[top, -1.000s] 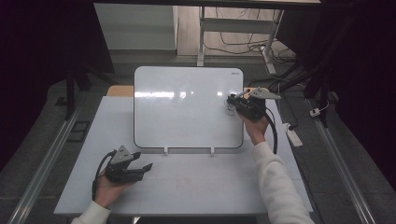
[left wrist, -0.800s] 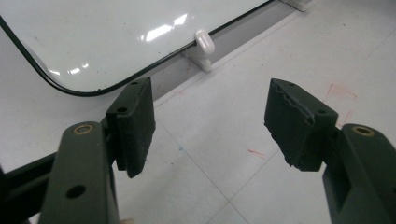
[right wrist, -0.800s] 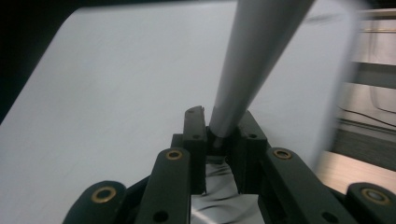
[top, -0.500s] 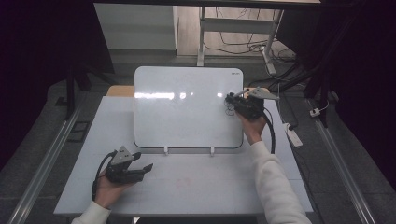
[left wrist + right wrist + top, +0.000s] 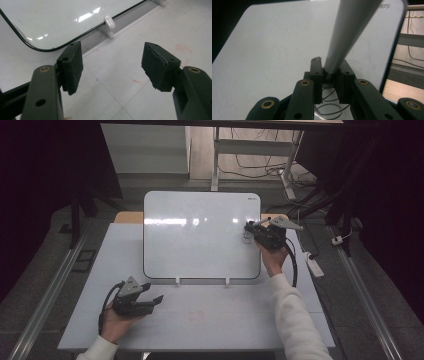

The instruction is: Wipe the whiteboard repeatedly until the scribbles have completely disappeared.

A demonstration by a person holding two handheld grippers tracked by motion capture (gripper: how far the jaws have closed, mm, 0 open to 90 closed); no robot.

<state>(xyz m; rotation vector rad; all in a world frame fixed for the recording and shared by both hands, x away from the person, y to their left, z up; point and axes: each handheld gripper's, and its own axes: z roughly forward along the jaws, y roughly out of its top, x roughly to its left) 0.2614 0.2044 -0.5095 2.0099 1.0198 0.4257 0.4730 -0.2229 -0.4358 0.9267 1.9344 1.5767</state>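
Note:
A white dry-erase board (image 5: pixel 200 235) stands tilted on the pale table (image 5: pixel 210 315). My right gripper (image 5: pixel 251 227) is at the board's right edge, shut on a pale grey marker (image 5: pixel 352 30) that slants up between its jaws (image 5: pixel 329 66). Black looping lines (image 5: pixel 329 105) are drawn on the board just under the jaws, and in the high view the scribble (image 5: pixel 246 239) sits beside the gripper. My left gripper (image 5: pixel 156 299) rests low on the table in front of the board's lower left corner, open with nothing between its pads (image 5: pixel 112 65).
The board (image 5: pixel 50 17) stands on small white clip feet (image 5: pixel 109 22) along its lower edge. Faint red marks (image 5: pixel 182 48) stain the table. A white power strip (image 5: pixel 312 265) and cables lie on the floor to the right. Metal rails run along both sides.
The right gripper with the marker has shifted only slightly at the board's right edge. The left gripper has stayed where it was.

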